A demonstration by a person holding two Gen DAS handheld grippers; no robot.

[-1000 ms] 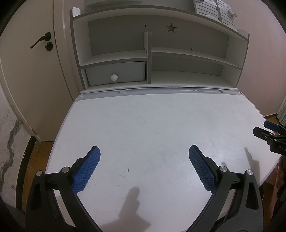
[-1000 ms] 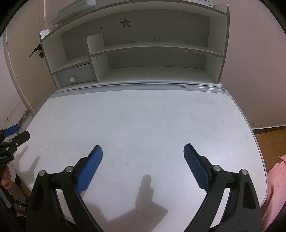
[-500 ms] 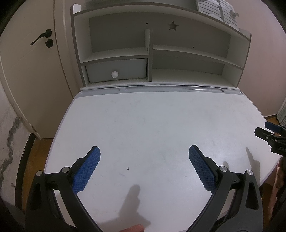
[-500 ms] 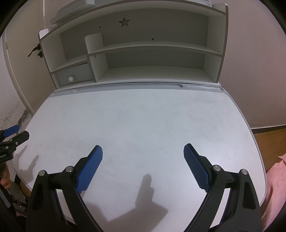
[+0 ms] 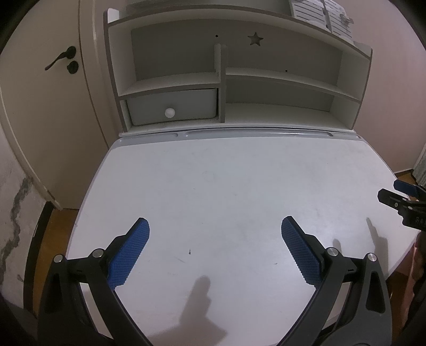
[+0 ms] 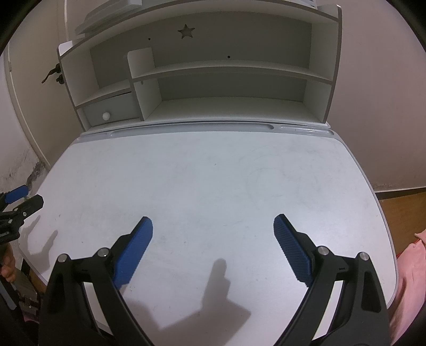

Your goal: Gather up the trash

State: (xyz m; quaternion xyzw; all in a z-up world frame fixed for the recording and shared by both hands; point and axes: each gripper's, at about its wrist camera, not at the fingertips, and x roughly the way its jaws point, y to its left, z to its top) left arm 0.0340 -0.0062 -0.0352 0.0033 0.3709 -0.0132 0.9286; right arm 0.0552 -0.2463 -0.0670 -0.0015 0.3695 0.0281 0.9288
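Observation:
No trash shows in either view. My left gripper (image 5: 215,226) hangs open over the near left part of a white desk (image 5: 226,181), its blue pads wide apart with nothing between them. My right gripper (image 6: 213,223) is open too, over the near right part of the same desk (image 6: 213,173). Each gripper shows at the edge of the other's view: the right one (image 5: 399,197) at the far right, the left one (image 6: 21,199) at the far left. The desk top bears only faint scuffs and small dark specks.
A white hutch (image 5: 221,79) with bare shelves and a small drawer with a round knob (image 5: 170,112) stands at the desk's back. A door with a black handle (image 5: 60,61) is at left. Papers (image 5: 319,16) lie on the hutch top. Pink fabric (image 6: 410,266) shows at right.
Both grippers have drifted slightly, so the hutch sits a little lower in the views. Both stay open and hold nothing.

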